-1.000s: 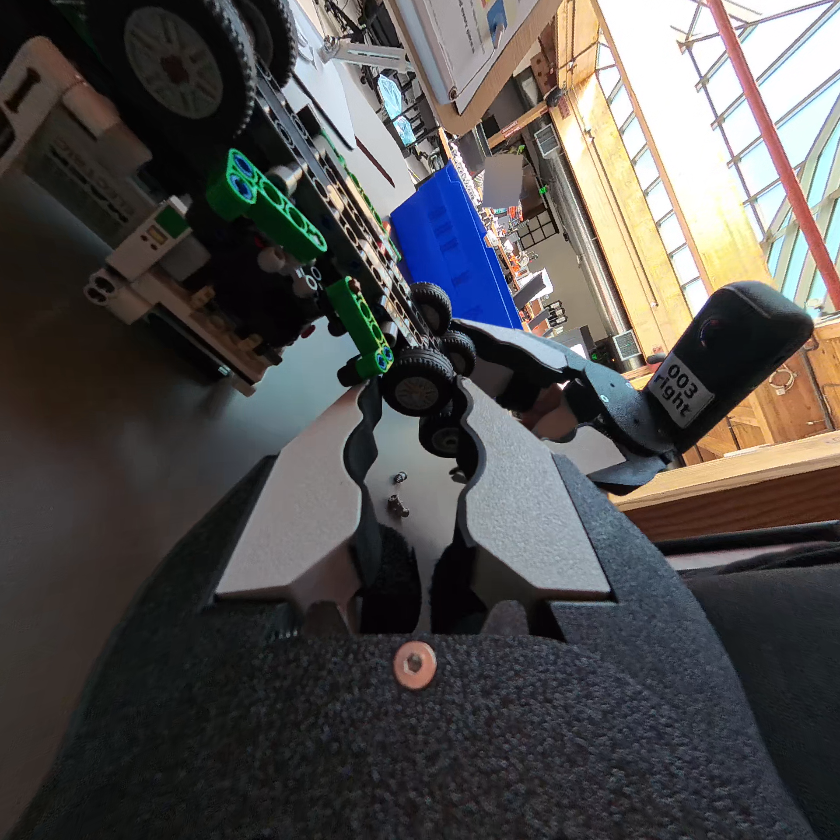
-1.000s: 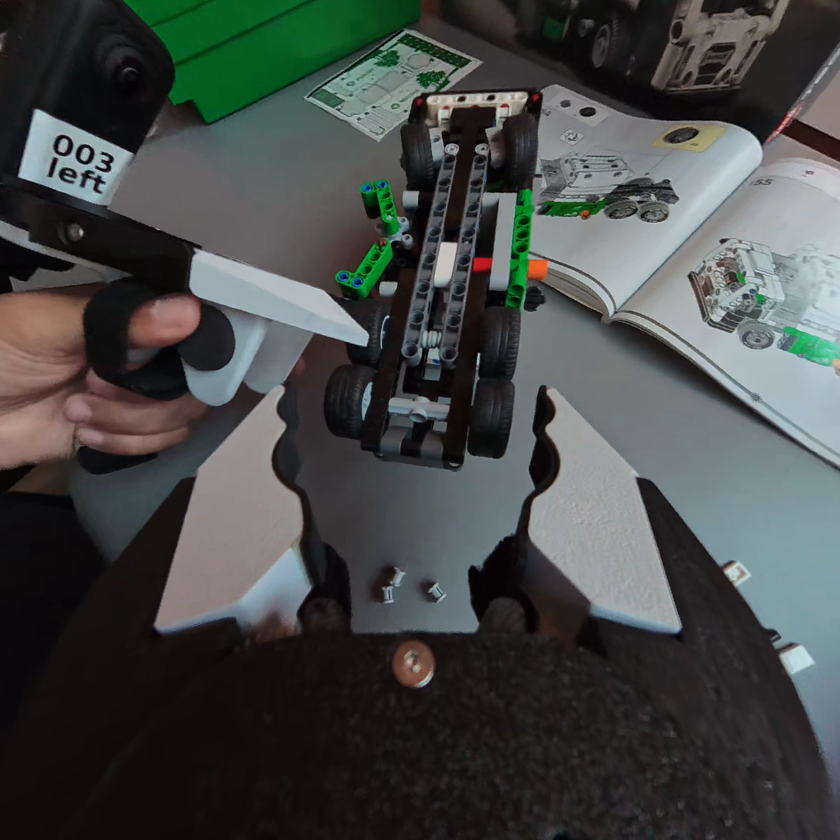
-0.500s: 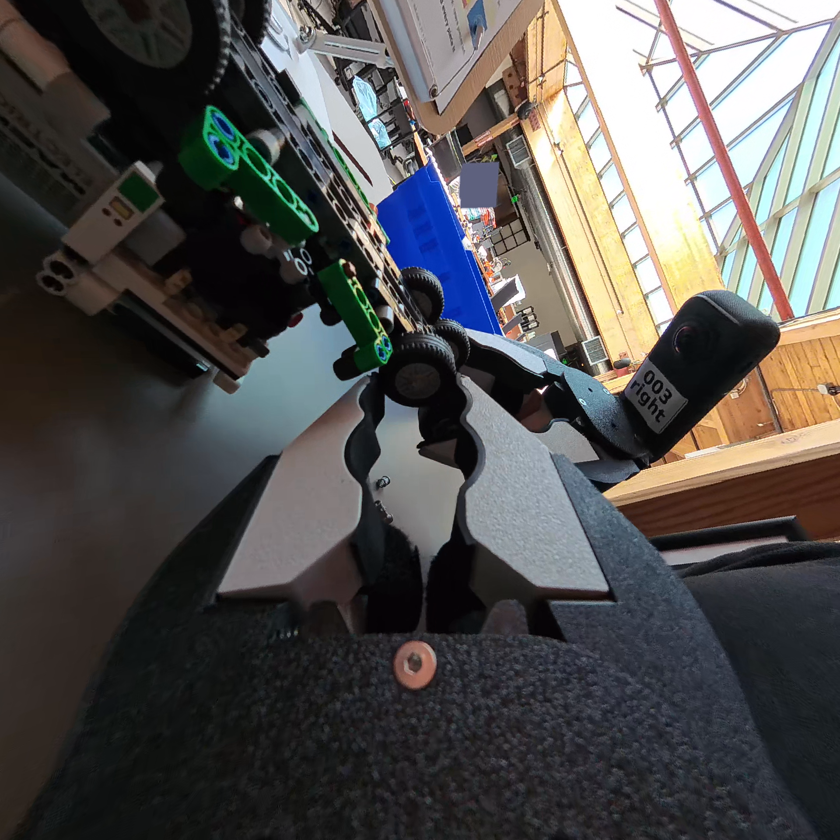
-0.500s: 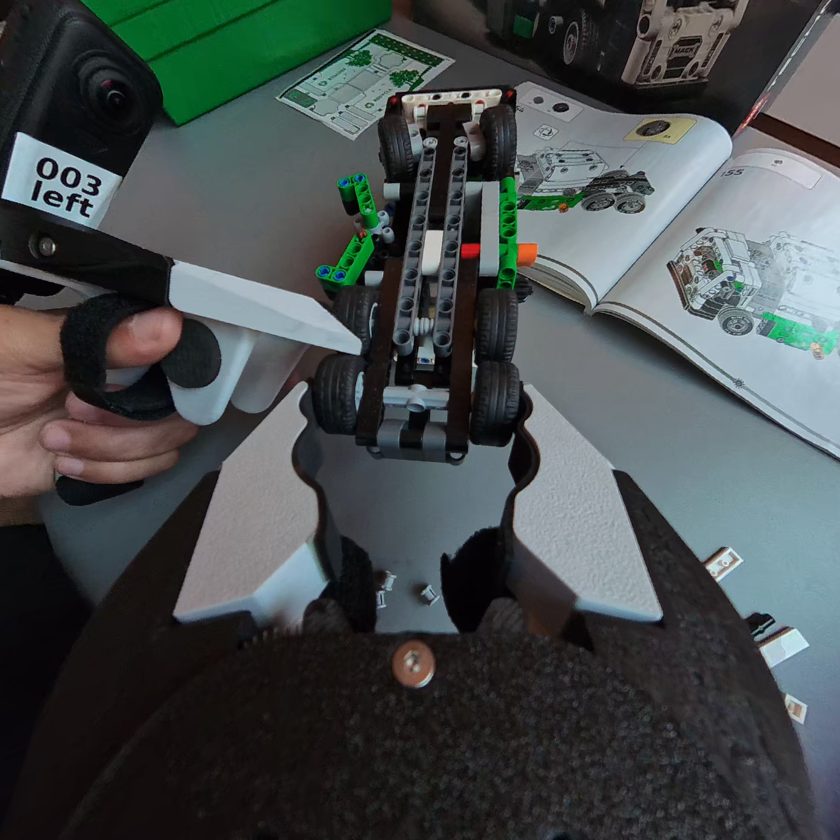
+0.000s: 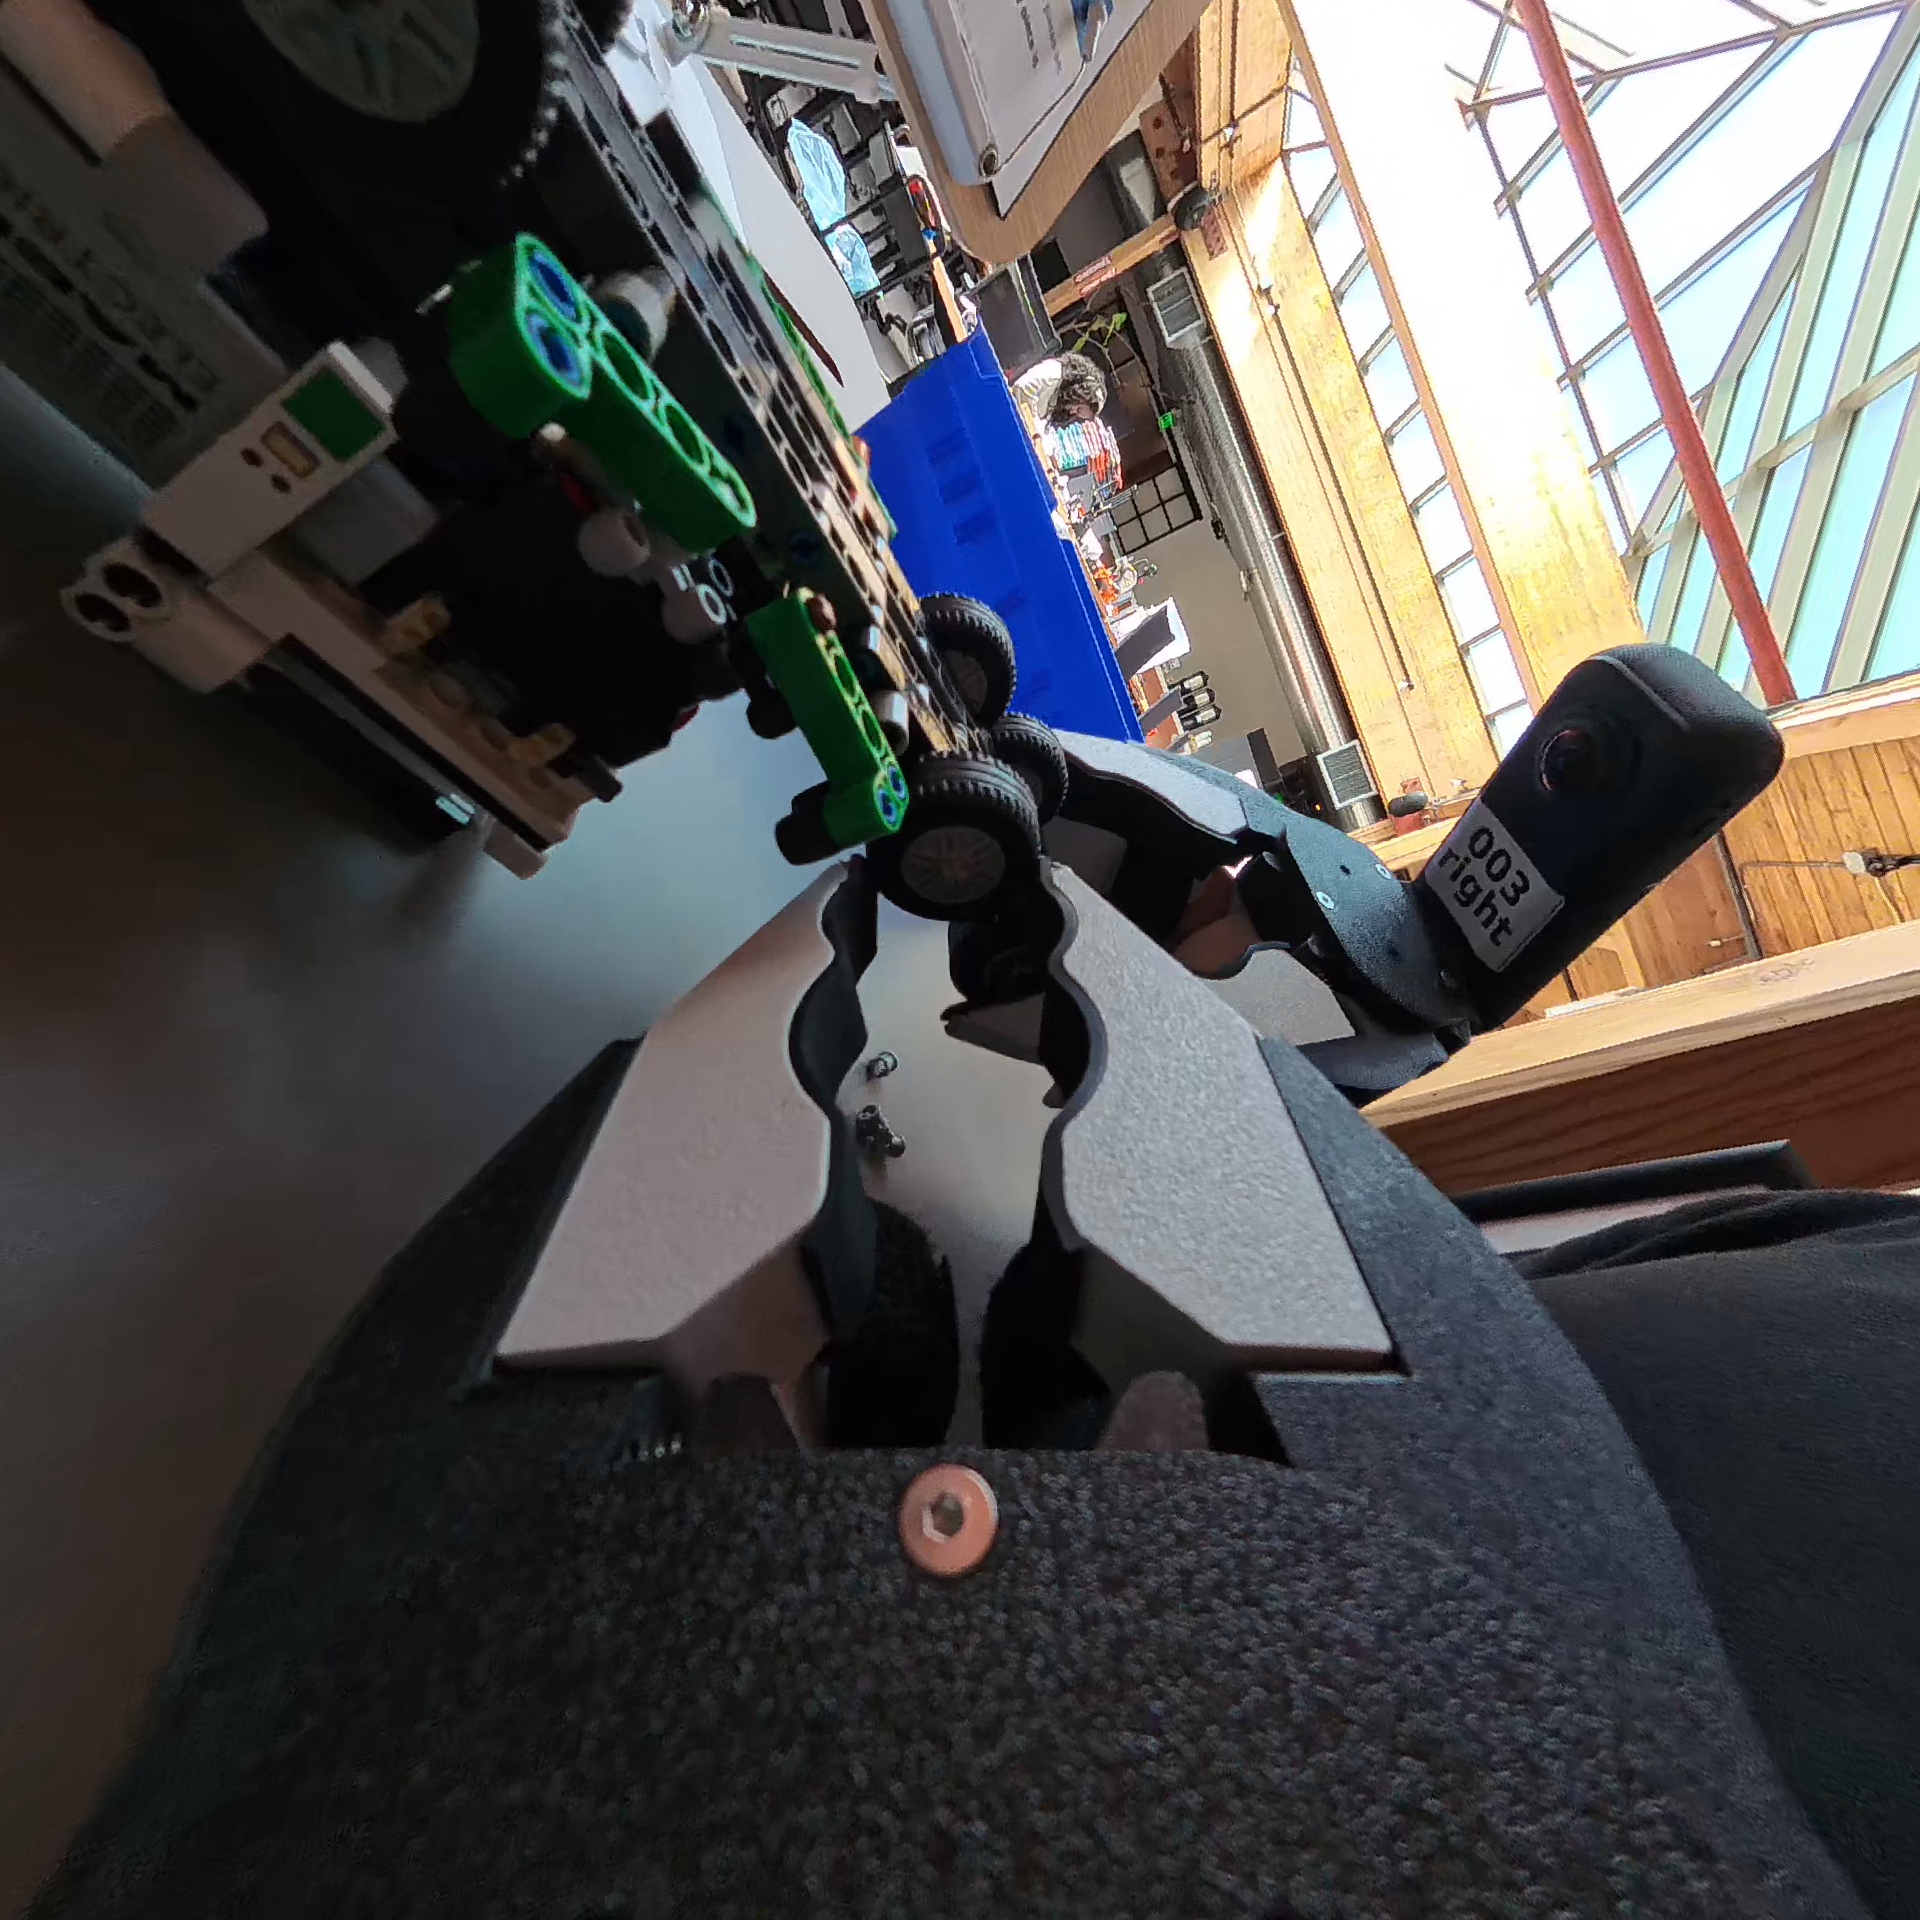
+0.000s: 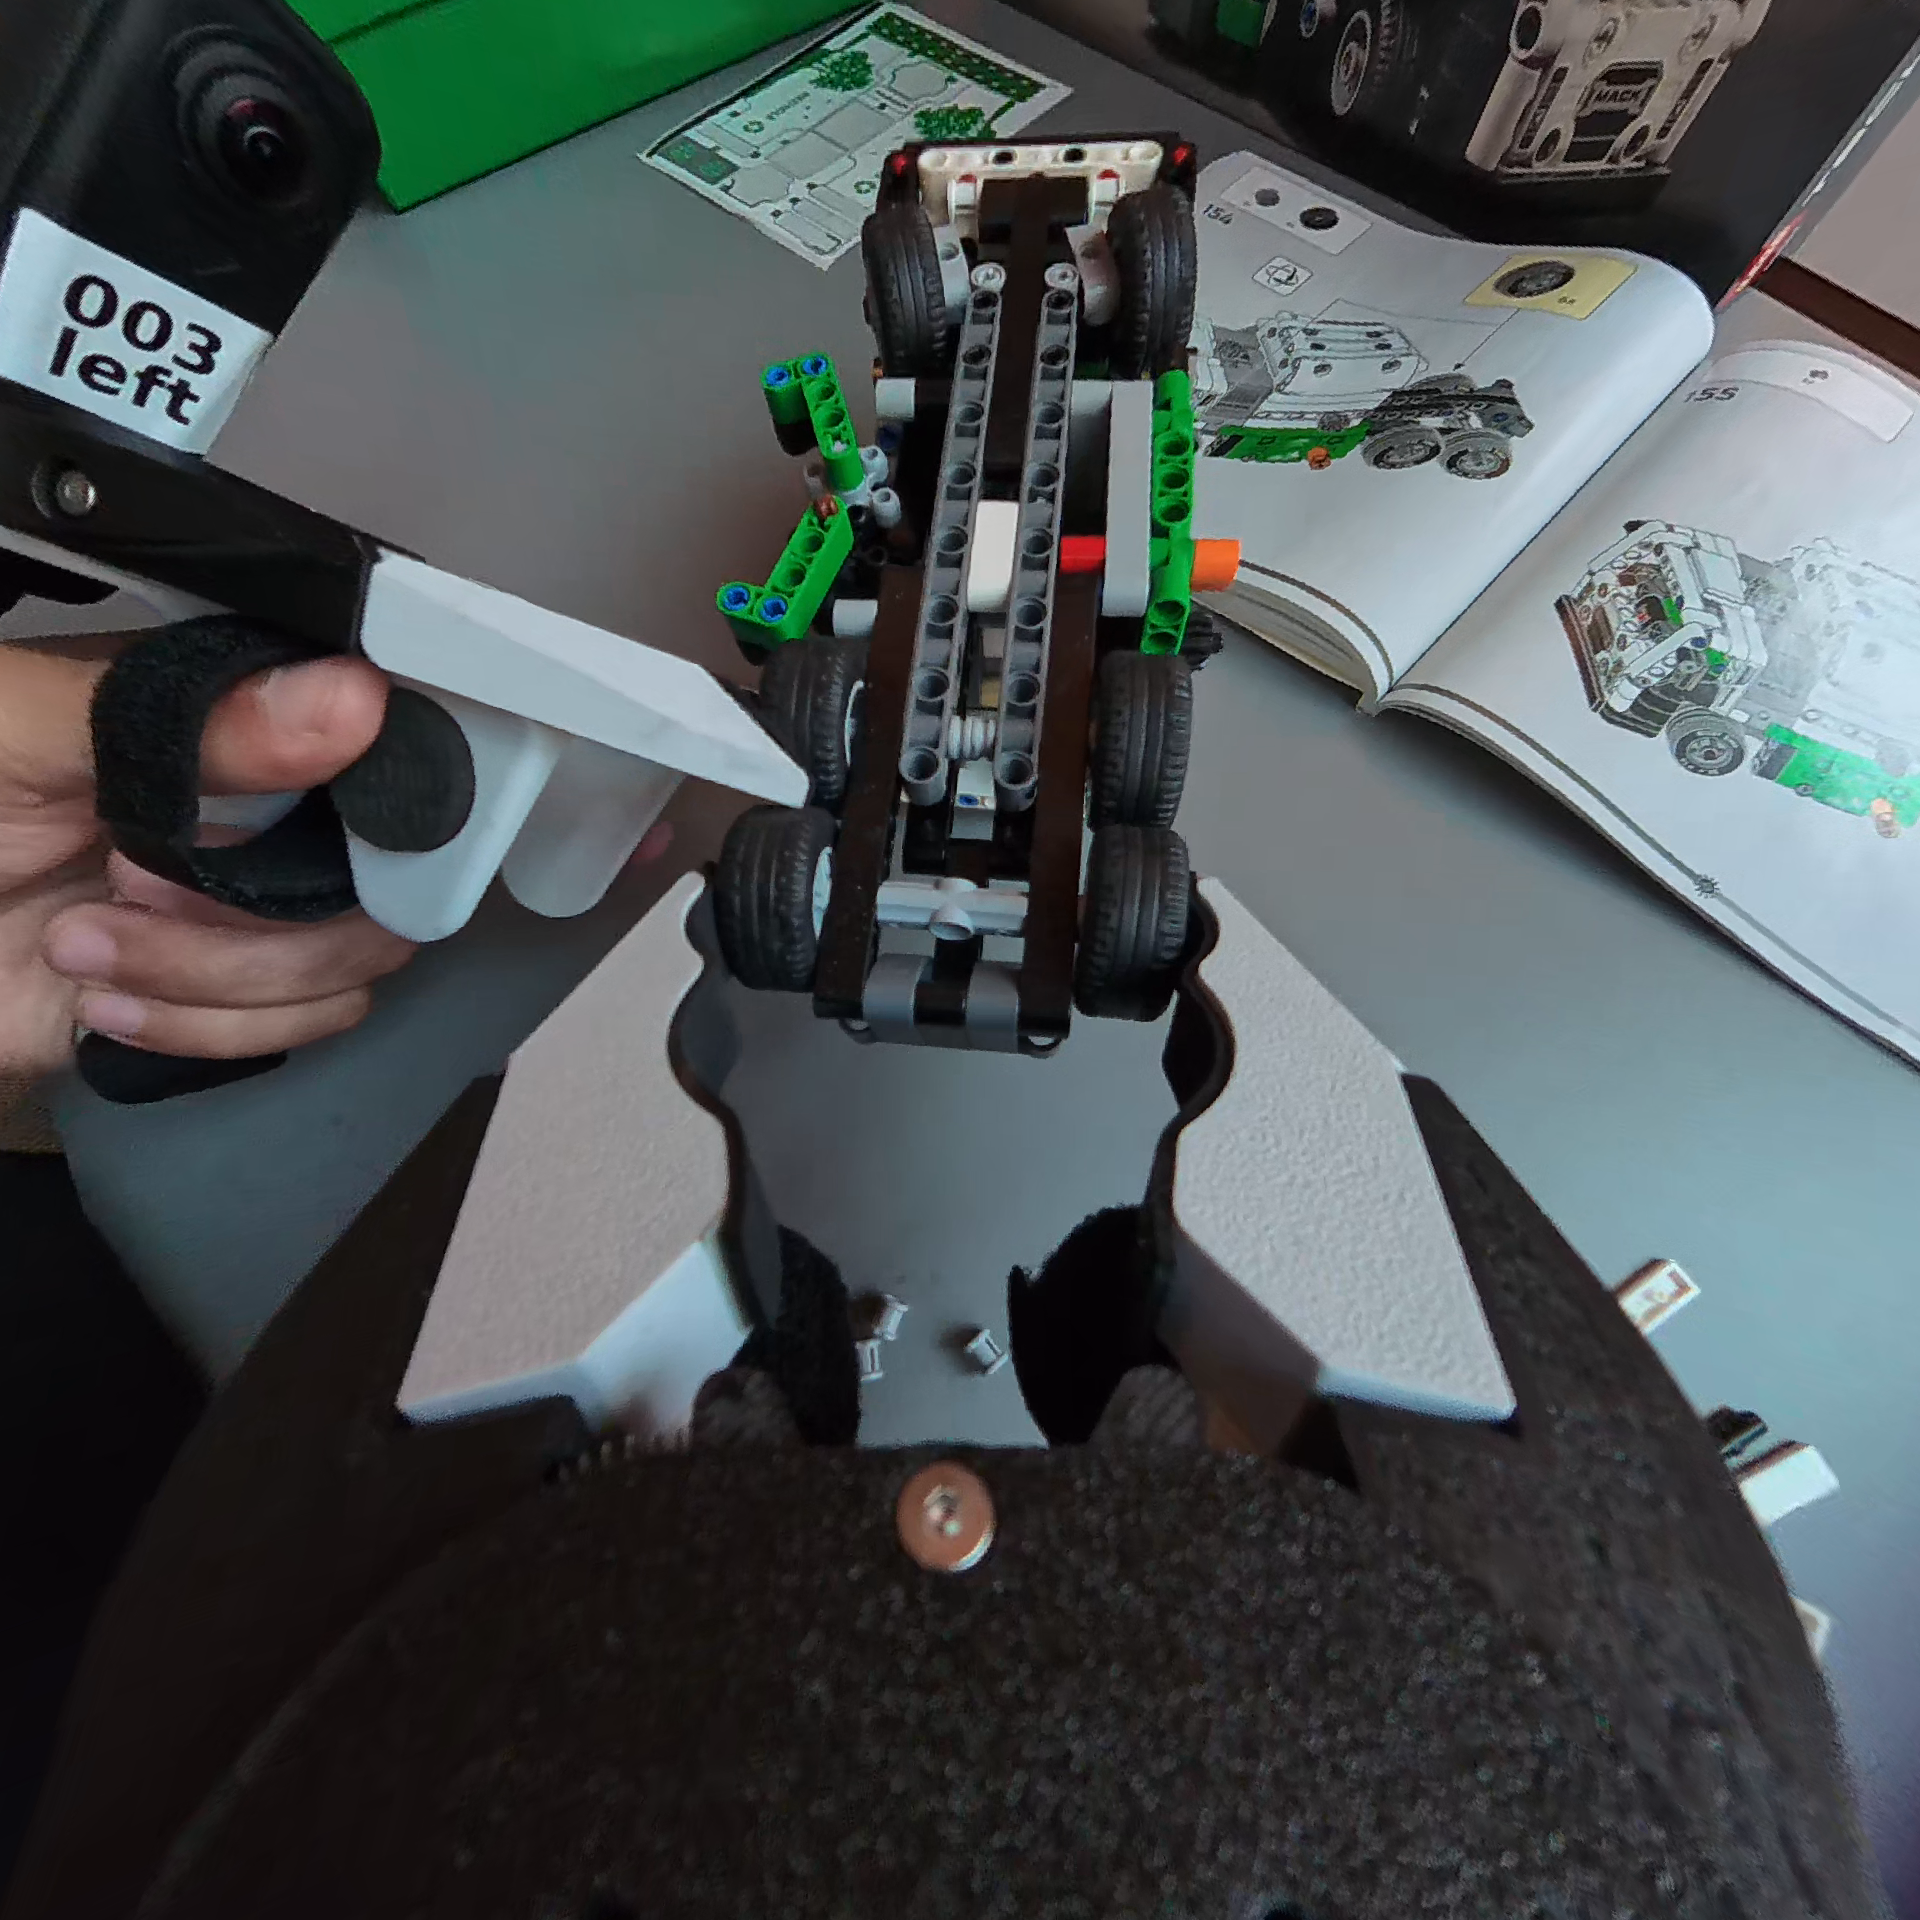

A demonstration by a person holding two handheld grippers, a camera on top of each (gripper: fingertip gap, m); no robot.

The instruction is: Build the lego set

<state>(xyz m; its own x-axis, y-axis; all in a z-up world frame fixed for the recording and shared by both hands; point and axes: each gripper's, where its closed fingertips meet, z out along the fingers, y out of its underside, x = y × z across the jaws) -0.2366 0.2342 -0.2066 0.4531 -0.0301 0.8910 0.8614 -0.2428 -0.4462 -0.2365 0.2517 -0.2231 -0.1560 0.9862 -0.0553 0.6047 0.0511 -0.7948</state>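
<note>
The lego truck (image 6: 987, 582) lies upside down on the grey table (image 6: 520, 364), wheels up, with green beams sticking out on its left side. My right gripper (image 6: 948, 914) is shut on the truck's rear, its fingertips pressing the two rearmost tyres. My left gripper (image 5: 951, 894), turned on its side and held by a hand (image 6: 156, 935), is partly open, with a rear left wheel (image 5: 951, 852) at its tips. In the right wrist view its upper fingertip (image 6: 769, 774) touches the truck between the two left rear wheels. The truck also shows in the left wrist view (image 5: 623, 499).
An open instruction booklet (image 6: 1558, 540) lies right of the truck. A green box (image 6: 582, 83), a sticker sheet (image 6: 831, 135) and the set's box (image 6: 1558, 83) are behind. Small grey pins (image 6: 977, 1345) lie between my right fingers; loose pieces (image 6: 1652, 1288) lie right. My two grippers' fingertips are within a few centimetres of each other.
My right gripper moved forward and closed its fingers onto the truck's rear wheels. My left gripper moved a little closer to the rear left wheel, its gap unchanged.
</note>
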